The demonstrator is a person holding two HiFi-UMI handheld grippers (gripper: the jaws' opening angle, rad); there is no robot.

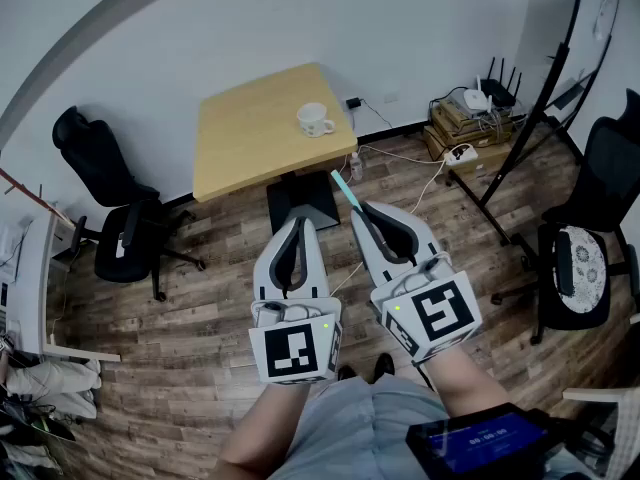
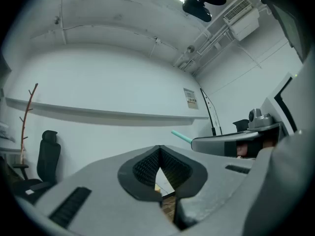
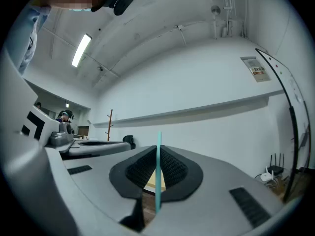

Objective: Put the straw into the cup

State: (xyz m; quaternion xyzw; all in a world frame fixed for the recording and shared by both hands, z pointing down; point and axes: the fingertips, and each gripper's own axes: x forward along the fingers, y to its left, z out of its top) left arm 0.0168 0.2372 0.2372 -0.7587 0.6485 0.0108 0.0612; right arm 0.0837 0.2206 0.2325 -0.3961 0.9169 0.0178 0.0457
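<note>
Head view: we hold the left gripper [image 1: 298, 222] and the right gripper [image 1: 361, 208] side by side over the wooden floor [image 1: 200, 308].
Straw: the teal straw [image 1: 345, 189] sticks out past the right fingertips.
Cup: the white cup [image 1: 314, 119] stands upright on the table [image 1: 240, 143], well beyond both sets of fingertips (apart from the straw).
Left gripper view: our fingers are pressed together with nothing between them; the straw's tip shows off to their right.
Right gripper view: our fingers are clamped on the straw, which runs between the pads and rises past their tips.
</note>
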